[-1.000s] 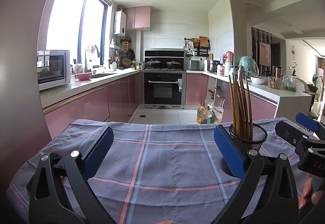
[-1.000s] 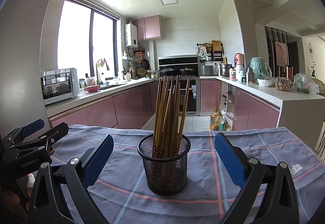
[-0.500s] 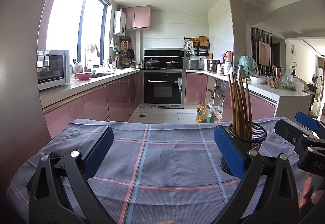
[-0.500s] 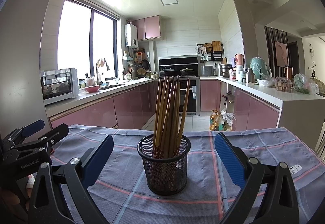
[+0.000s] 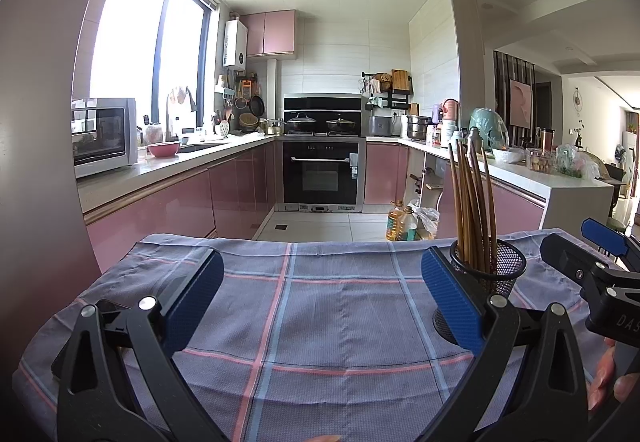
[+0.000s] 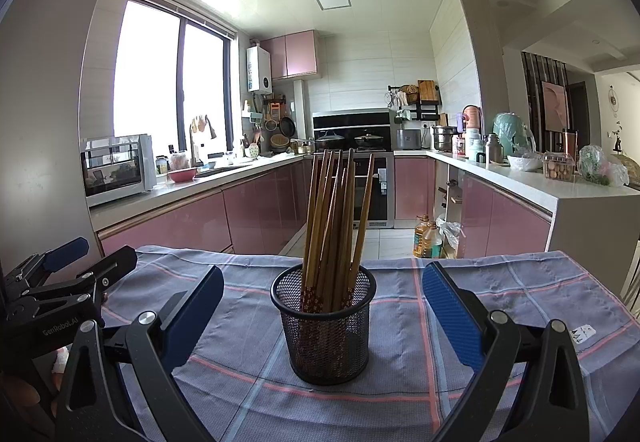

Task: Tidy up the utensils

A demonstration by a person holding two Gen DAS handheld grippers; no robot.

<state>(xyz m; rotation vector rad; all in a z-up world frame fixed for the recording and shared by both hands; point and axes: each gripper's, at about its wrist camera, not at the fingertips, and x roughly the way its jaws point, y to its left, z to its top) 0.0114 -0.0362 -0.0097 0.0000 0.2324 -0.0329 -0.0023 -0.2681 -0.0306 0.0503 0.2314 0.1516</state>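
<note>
The desk (image 6: 540,282) is spread with a blue checked cloth (image 5: 320,302), and apart from one holder it carries nothing I can see to sort. That black mesh cup (image 6: 326,326) stands upright near the middle of the cloth, straight ahead of the right gripper (image 6: 324,306) and between its two blue pads, though neither pad touches it. A bunch of wooden chopsticks (image 6: 336,217) sits in the cup, fanning out a little at the top, one leaning off to the right.

The right gripper is released, jaws spread wider than the cup. The left gripper (image 5: 320,302) is released too and holds nothing; it hovers over bare cloth, with the cup just beyond its right-hand pad.

My guess is that the chopsticks are either already put away or about to be taken out. If a grasp comes next, the right gripper is the one placed for it. Going for the sticks, I would close high on the bundle where they bunch together, squeeze slowly so none pops sideways, and lift straight up. The cup looks light, so the left gripper could steady its rim against tipping.
</note>
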